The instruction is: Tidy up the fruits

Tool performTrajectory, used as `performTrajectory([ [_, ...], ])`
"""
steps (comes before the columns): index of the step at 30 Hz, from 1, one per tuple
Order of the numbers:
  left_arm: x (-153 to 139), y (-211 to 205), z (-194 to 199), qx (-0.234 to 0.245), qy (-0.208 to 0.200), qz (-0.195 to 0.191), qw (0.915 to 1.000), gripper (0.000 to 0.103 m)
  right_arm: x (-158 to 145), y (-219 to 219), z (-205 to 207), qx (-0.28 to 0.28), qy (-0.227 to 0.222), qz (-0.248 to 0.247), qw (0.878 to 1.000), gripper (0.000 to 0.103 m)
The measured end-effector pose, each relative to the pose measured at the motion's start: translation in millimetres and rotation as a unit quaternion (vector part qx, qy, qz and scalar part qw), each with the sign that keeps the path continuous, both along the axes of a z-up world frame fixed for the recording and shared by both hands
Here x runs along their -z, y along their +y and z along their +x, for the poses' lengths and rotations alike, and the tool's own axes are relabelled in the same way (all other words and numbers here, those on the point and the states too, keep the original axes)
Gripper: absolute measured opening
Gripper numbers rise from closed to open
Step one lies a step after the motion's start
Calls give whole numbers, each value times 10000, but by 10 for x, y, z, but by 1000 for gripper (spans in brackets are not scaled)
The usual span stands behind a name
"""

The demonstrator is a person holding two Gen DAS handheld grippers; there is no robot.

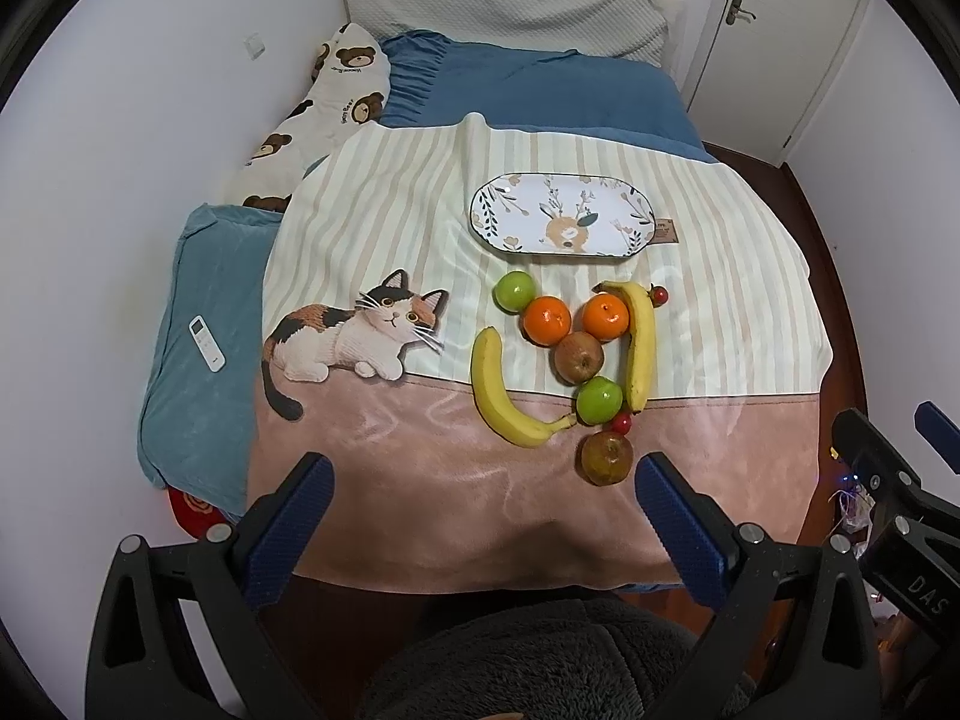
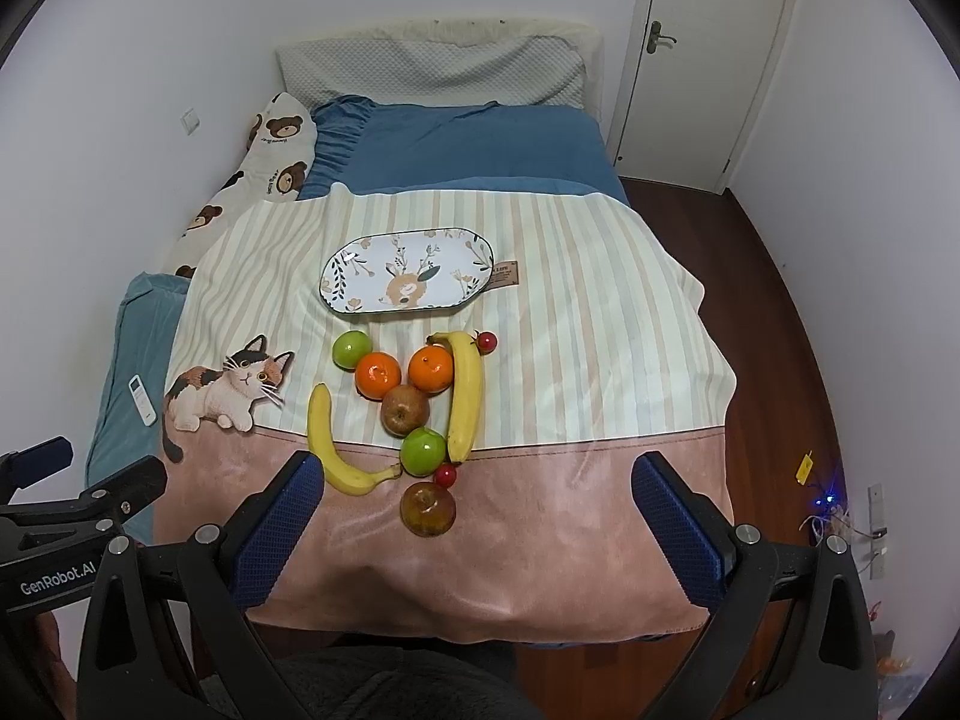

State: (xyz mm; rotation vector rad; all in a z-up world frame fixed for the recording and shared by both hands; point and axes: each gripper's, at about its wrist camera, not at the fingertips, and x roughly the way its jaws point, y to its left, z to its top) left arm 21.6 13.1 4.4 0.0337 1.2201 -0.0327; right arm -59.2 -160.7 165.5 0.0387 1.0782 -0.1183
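Observation:
An oval floral plate (image 1: 561, 214) (image 2: 408, 274) lies bare on the striped blanket. In front of it sits a cluster of fruit: two bananas (image 1: 507, 399) (image 2: 465, 396), two oranges (image 1: 546, 320) (image 2: 431, 368), two green apples (image 1: 514, 291) (image 2: 423, 450), two brownish apples (image 1: 606, 458) (image 2: 428, 509) and two small red fruits (image 1: 621, 422) (image 2: 445, 474). My left gripper (image 1: 483, 480) hovers open over the blanket's pink front edge. My right gripper (image 2: 477, 480) is open too, above the nearest brown apple. Neither holds anything.
A white remote (image 1: 207, 342) rests on a teal cushion (image 1: 198, 360) at the left. A bear-print pillow (image 1: 336, 96) and a grey pillow (image 2: 432, 69) lie at the bed's head. A door (image 2: 714, 60) and dark wood floor (image 2: 774, 324) are on the right.

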Motion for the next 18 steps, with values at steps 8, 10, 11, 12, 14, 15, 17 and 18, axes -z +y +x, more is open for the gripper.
performTrajectory([
  [8, -27, 34, 10, -8, -39, -7, 10000, 103, -29, 41, 151, 17, 4, 0, 10000, 103],
  [10, -41, 38, 18, -7, -52, -10, 10000, 103, -29, 41, 130, 8, 6, -13, 10000, 103],
  [11, -45, 41, 20, -8, -50, -11, 10000, 103, -27, 42, 148, 7, 7, -15, 10000, 103],
  [12, -45, 40, 20, -9, -48, -14, 10000, 103, -31, 40, 120, 4, 13, -10, 10000, 103],
  [14, -46, 35, 19, -5, -52, -15, 10000, 103, -30, 43, 133, -1, 8, -18, 10000, 103],
  [15, -49, 33, 23, 2, -49, -18, 10000, 103, -31, 42, 116, 0, 7, -20, 10000, 103],
  [17, -52, 17, 22, 25, -50, -13, 10000, 103, -27, 41, 132, 0, 10, -22, 10000, 103],
  [18, -55, 16, 25, 32, -49, -12, 10000, 103, -26, 41, 145, 6, 15, -26, 10000, 103],
])
